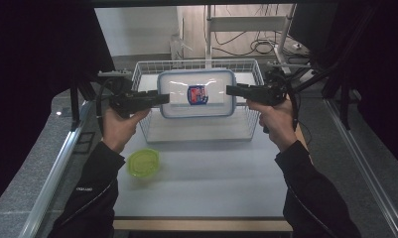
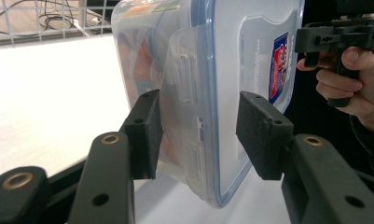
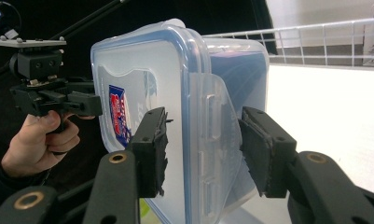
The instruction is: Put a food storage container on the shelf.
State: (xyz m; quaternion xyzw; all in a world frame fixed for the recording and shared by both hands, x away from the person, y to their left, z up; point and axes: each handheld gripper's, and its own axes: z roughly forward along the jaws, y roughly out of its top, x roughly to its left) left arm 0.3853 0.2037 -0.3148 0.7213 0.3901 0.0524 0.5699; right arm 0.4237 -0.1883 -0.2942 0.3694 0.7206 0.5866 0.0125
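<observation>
I have the box (image 1: 196, 93) held level between both claws above the basket (image 1: 201, 130) on the table (image 1: 201, 173); left claw (image 1: 163, 98) grips its left end, right claw (image 1: 230, 90) its right; long axis runs claw to claw.

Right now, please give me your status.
Left gripper and right gripper each clamp one end of the lidded container. Container above wire basket. Green lid lies clear.
</observation>
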